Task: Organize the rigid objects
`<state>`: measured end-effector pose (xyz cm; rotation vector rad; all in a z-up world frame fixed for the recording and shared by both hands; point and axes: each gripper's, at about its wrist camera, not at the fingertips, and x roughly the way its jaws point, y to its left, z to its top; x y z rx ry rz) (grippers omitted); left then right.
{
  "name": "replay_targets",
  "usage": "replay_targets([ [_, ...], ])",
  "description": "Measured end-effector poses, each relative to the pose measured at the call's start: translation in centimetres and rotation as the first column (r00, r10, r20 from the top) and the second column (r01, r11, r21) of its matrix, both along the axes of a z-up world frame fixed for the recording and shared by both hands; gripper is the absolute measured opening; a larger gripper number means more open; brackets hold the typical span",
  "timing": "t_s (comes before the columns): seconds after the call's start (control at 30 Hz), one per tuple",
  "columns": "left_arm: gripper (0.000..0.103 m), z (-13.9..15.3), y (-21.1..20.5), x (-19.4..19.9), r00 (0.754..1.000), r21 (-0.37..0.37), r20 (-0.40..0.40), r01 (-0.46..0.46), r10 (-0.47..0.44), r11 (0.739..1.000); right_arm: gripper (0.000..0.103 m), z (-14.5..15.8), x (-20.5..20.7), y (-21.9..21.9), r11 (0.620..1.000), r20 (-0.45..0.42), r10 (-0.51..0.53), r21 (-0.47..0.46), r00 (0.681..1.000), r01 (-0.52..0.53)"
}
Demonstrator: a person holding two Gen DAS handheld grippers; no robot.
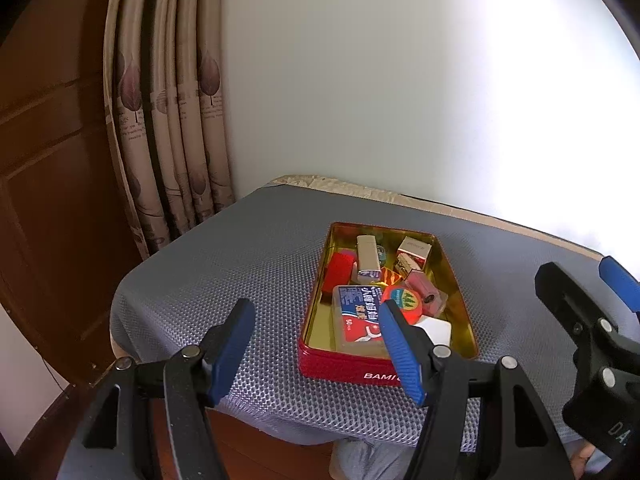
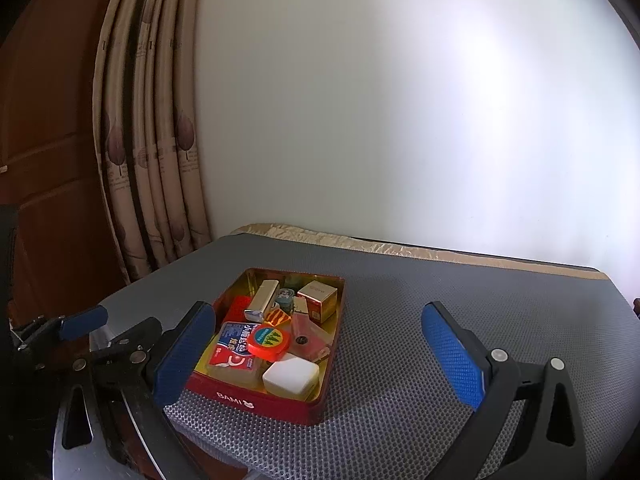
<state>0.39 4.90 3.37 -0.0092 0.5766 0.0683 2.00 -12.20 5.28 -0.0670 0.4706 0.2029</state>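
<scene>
A red tin (image 2: 256, 398) with a gold inside stood open on the grey mesh mat (image 2: 440, 320) that covered the counter, nearer the counter's left edge and close to its front edge. White letters reading BAMI ran along its near wall. It was crowded with small rigid things. At the near end lay a clear plastic box with a blue and red label (image 2: 234, 354) and, beside it, a white rounded block (image 2: 290, 374). A round red case with a green label (image 2: 269, 342) rested partly on top of the clear box. Next to it sat a pink translucent case (image 2: 310, 340). Toward the far end lay a silver oblong box (image 2: 262, 300), a flat red block (image 2: 238, 308), and a gold and white carton (image 2: 320, 296) in the far right corner. A small teal object (image 2: 286, 295) showed between the silver box and the carton; what it was could not be told.

The left gripper (image 1: 316, 348) hung over the counter's front edge just left of the tin, its blue fingers (image 1: 232, 352) spread wide with nothing between them. The right gripper (image 2: 320, 360) hovered at the tin's near right side, its fingers (image 2: 454, 360) likewise wide apart and empty.
</scene>
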Motion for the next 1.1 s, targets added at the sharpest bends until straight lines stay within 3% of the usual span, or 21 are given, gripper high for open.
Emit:
replay_targets([
  [0.57,0.067,0.25,-0.42,-0.19,0.999,-0.006,-0.009,0.039,-0.039,0.999,0.102,-0.07,-0.02,0.24,1.000,-0.018,0.001,0.003,1.000,-0.001],
  [0.67,0.074,0.29,-0.59,-0.15,0.998,-0.011,-0.015,0.053,-0.053,0.999,0.102,0.02,-0.13,0.13,1.000,-0.016,0.001,0.006,1.000,0.000],
  [1.1,0.079,0.55,-0.66,-0.28,0.999,0.008,-0.020,0.037,-0.037,0.999,0.102,0.45,-0.24,0.30,1.000,0.003,-0.008,0.012,1.000,0.007],
])
